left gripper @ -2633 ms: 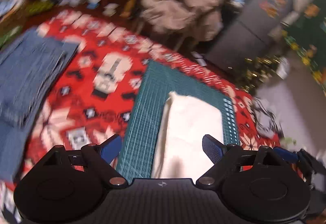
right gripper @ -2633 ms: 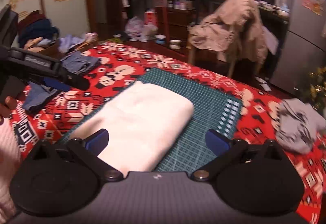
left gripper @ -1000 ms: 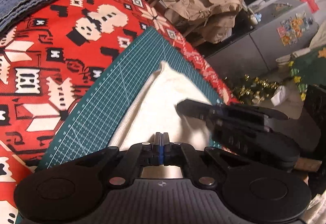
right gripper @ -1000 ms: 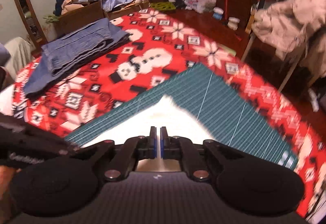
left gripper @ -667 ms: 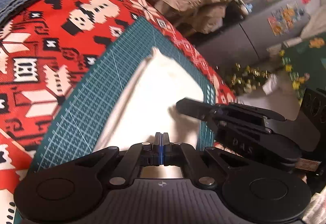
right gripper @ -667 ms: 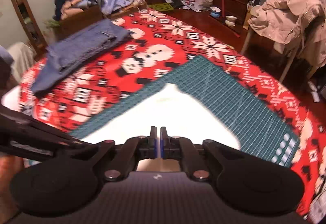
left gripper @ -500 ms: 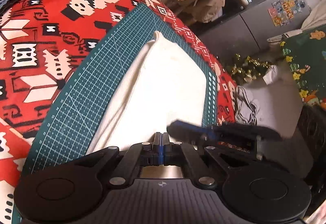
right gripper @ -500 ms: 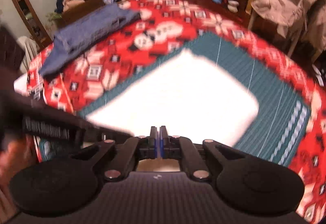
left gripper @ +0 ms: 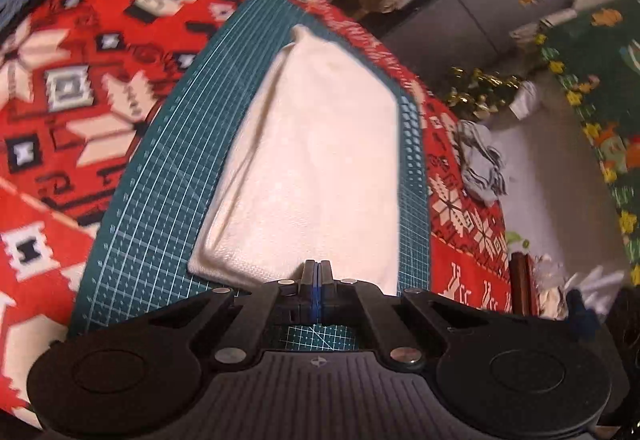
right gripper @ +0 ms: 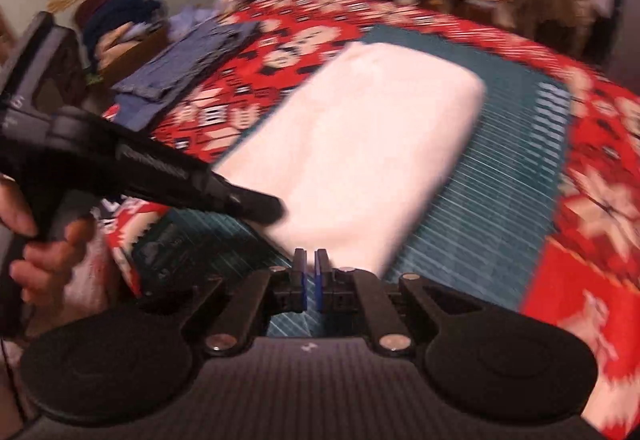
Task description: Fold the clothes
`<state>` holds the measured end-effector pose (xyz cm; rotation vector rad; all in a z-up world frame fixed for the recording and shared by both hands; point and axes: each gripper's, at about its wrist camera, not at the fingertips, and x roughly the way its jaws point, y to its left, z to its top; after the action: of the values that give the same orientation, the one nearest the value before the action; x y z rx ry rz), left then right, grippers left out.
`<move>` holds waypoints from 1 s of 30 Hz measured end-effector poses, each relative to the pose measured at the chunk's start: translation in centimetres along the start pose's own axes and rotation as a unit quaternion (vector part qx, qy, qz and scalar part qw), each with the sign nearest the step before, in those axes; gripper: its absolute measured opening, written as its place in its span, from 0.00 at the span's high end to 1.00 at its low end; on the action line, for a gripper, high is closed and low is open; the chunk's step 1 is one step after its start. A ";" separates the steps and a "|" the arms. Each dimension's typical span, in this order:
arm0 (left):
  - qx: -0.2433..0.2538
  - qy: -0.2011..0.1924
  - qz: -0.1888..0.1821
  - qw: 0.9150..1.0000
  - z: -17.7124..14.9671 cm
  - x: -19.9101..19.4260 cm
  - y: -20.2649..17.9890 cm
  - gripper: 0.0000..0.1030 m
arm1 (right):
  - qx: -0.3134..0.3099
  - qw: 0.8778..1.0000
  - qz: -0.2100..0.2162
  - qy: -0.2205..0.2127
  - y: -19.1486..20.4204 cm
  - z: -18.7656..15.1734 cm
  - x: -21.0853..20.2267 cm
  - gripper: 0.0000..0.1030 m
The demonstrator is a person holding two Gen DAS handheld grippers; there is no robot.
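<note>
Two grippers hovering at the near edge of a folded white garment

One folded white garment [left gripper: 320, 144] is lying flat on the green cutting mat [left gripper: 160, 208], filling the middle of the left wrist view and running from the lower centre up toward the top centre. That mat is resting on the red patterned cloth [left gripper: 80, 80] covering the tabletop.

You are holding your left gripper [left gripper: 316, 276] at the bottom centre with its jaws pressed fully together and nothing caught between them; the fingertips are sitting just at the garment's near edge.

You are keeping your right gripper [right gripper: 311, 268] at the bottom centre of its own view, where its jaws have just been opening to a narrow slit, with nothing between them. The garment [right gripper: 372, 144] is stretching away to the upper right, blurred.

Your left hand [right gripper: 36, 232] is gripping the handle at the left edge of the right wrist view, and the left gripper [right gripper: 276, 208] is pointing at the garment's near corner.

Folded blue denim [right gripper: 188, 64] is lying on the cloth in the upper left, well apart from the mat.
</note>
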<state>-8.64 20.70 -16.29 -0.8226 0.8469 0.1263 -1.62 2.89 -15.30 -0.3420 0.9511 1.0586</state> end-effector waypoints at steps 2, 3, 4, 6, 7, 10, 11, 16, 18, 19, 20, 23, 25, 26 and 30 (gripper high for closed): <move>0.034 -0.010 -0.003 0.999 -0.1 -0.3 -0.7 1.00 | 0.036 0.998 -0.046 -0.027 -0.3 -1.9 -1.5 0.90; 0.052 -0.013 0.000 0.999 -0.2 -0.3 -1.0 1.00 | 0.053 0.995 -0.071 -0.041 -0.3 -2.8 -2.0 0.90; 0.067 -0.014 0.002 0.998 -0.3 -0.2 -1.2 1.00 | 0.071 0.992 -0.093 -0.052 -0.3 -3.8 -2.2 0.89; 0.089 -0.010 0.001 0.996 -0.4 0.1 -1.5 1.00 | 0.094 0.987 -0.109 -0.067 0.1 -5.2 -2.0 0.85; 0.095 -0.006 -0.001 0.995 -0.4 0.3 -1.5 1.00 | 0.099 0.986 -0.113 -0.076 0.5 -5.7 -1.7 0.81; 0.102 0.003 -0.003 0.995 -0.5 0.5 -1.5 1.00 | 0.114 0.980 -0.123 -0.104 1.7 -7.0 -1.0 0.74; 0.104 0.004 -0.003 0.995 -0.6 0.5 -1.5 1.00 | 0.111 0.979 -0.130 -0.109 2.0 -6.9 -0.6 0.72; 0.104 0.008 0.000 0.995 -0.8 0.1 -1.5 1.00 | 0.090 0.974 -0.161 -0.128 3.2 -6.0 1.4 0.69; 0.101 0.008 0.000 0.995 -0.8 0.0 -1.4 0.98 | 0.086 0.973 -0.172 -0.131 3.4 -5.8 1.8 0.69; 0.100 0.008 0.001 0.995 -0.8 0.0 -1.4 0.98 | 0.083 0.972 -0.177 -0.132 3.5 -5.6 2.1 0.69; 0.099 0.008 0.000 0.995 -0.8 0.0 -1.5 0.98 | 0.077 0.971 -0.184 -0.134 3.6 -5.6 2.3 0.69; 0.096 0.007 -0.019 0.995 -0.6 0.3 -1.8 0.98 | 0.043 0.970 -0.195 -0.138 4.2 -5.8 2.8 0.79; 0.100 0.005 -0.036 0.994 -0.3 0.6 -2.3 0.98 | 0.026 0.969 -0.199 -0.142 5.2 -6.1 2.9 0.91; 0.103 0.006 -0.036 0.994 -0.1 0.9 -2.5 0.98 | 0.017 0.969 -0.201 -0.144 5.7 -6.2 2.9 0.92; 0.104 0.022 -0.028 0.994 -0.1 2.5 -2.6 0.98 | -0.014 0.967 -0.210 -0.147 7.5 -6.9 3.0 0.94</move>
<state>-5.93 18.34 -16.59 -0.6548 0.8625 -0.0288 -11.02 3.80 -20.23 -0.3778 0.5647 0.7085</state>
